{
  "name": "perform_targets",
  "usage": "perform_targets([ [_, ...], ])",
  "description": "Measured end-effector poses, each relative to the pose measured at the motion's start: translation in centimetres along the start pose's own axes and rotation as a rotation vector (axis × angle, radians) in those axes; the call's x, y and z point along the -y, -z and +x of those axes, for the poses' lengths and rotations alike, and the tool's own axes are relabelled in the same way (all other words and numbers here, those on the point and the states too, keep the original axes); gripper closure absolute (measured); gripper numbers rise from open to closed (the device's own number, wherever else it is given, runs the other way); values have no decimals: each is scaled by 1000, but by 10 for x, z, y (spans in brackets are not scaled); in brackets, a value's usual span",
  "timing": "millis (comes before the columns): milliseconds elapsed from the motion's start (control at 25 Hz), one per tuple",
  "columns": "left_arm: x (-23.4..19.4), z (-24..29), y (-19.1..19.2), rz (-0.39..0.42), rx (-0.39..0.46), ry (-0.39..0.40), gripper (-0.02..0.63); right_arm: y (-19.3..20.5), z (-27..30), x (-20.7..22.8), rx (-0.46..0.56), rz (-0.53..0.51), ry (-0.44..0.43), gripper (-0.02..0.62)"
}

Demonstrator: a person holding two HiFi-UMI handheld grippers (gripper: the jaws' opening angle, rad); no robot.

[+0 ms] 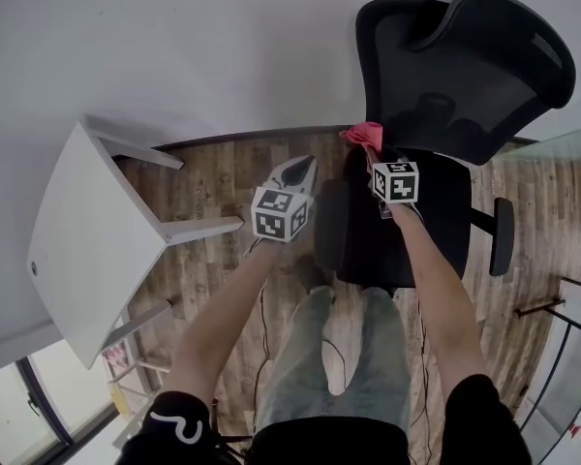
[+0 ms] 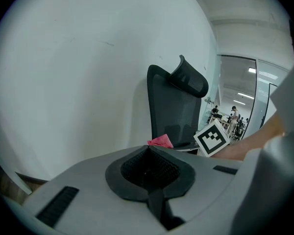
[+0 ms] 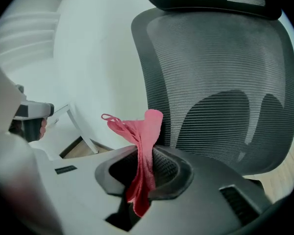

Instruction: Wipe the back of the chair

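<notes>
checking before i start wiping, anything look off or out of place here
Nothing stands out. The chair stands upright and its mesh back looks intact. The pink cloth is bunched and pinched in the right tongs, as you would expect for wiping. The left tongs are shut and empty.

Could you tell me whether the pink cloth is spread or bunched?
Bunched: the cloth is pinched in the right hand-held gripper, crumpled end sticking up.

Black short sleeves [image 1: 484, 417], a white squiggle [image 1: 177, 426] on the lower-left one; faded grey-blue jeans [image 1: 339, 366]. Left tongs [image 1: 298, 171] and right tongs [image 1: 377, 155]: grey, with white cubes [image 1: 279, 213] bearing black square markers.
</notes>
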State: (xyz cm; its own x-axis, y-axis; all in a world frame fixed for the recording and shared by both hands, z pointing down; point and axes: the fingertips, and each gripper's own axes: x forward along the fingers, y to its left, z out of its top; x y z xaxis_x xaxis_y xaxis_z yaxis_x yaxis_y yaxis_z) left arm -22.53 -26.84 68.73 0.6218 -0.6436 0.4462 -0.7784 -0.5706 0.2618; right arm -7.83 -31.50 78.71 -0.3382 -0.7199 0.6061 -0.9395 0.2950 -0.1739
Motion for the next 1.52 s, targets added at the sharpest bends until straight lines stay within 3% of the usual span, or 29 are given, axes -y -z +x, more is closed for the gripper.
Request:
perform_targets([
  [280,-1,13,-1,6,32,1,581,6,2,9,11,1,12,526],
  [560,26,39,6,9,38,31,581,15,-12,45,29,3,44,526],
  [1240,153,130,-5,47,1,139,581,31,-87,216,35,70,197,526],
  [1520,194,159,-19,58,-7,175,581,50,-120,282,14,168,291,525],
])
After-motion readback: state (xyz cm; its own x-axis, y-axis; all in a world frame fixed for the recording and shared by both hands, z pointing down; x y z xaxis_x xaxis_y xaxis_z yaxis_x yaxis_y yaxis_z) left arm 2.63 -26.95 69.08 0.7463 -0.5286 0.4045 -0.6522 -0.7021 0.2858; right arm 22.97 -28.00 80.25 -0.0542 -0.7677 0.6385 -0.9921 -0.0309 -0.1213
